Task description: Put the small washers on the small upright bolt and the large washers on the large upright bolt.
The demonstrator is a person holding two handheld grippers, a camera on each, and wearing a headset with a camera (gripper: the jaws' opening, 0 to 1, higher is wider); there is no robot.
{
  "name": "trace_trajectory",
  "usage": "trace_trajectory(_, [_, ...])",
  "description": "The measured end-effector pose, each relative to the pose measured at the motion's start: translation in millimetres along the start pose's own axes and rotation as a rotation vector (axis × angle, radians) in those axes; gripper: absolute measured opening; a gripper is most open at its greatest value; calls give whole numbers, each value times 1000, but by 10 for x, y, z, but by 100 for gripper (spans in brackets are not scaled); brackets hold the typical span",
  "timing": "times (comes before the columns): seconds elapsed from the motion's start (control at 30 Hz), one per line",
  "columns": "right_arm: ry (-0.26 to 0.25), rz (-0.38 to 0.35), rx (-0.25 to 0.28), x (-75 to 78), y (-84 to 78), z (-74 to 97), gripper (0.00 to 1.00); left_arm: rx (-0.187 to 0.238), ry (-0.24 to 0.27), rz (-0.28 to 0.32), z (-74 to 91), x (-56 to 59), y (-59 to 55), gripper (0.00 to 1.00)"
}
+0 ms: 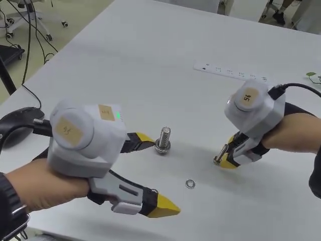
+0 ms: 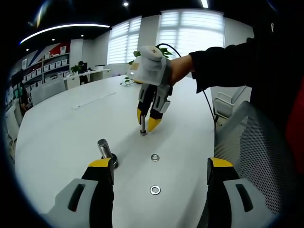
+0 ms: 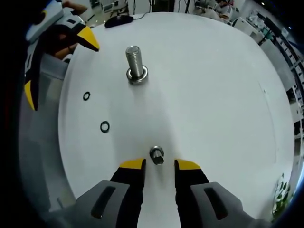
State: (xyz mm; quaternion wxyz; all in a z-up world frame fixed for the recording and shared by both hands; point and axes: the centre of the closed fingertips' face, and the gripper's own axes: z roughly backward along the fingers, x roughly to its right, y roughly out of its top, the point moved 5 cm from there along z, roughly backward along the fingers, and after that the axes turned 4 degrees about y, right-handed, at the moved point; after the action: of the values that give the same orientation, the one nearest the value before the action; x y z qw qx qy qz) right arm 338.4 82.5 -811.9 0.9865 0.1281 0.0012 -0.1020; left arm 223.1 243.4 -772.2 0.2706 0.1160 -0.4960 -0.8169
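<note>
Left hand-held gripper (image 2: pixel 160 164) wide; large bolt (image 2: pixel 105 149) just ahead of its left jaw, near washer (image 2: pixel 155 190) and far washer (image 2: pixel 155 157) on bench (image 2: pixel 57 133) ahead between jaws. Right hand-held gripper (image 3: pixel 160 165) narrow, tips flanking small bolt (image 3: pixel 156 155); grip unclear, washer sizes unreadable.

The table (image 1: pixel 150 75) was smooth, matt white with a faint sheen. The large bolt (image 1: pixel 164 139) was bright, threaded steel. The small bolt (image 1: pixel 221 153) beside it looked duller grey metal, and the washer (image 1: pixel 190 184) near it was shiny metal. The left gripper (image 1: pixel 158 173) and right gripper (image 1: pixel 226 159) had matt pale-grey plastic shells and smooth yellow tips.
</note>
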Motion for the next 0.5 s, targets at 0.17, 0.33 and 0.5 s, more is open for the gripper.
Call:
trace_trajectory(0.17, [-4, -12, -1, 0, -54, 32, 26, 2, 0, -1, -1, 3, 4, 80])
trace_trajectory(0.33, [-4, -15, -9, -33, -105, 56, 26, 2, 2, -1, 0, -1, 6, 80])
trace_trajectory(0.5, [-8, -12, -11, -71, -130, 91, 27, 2, -1, -4, 0, 3, 14, 80])
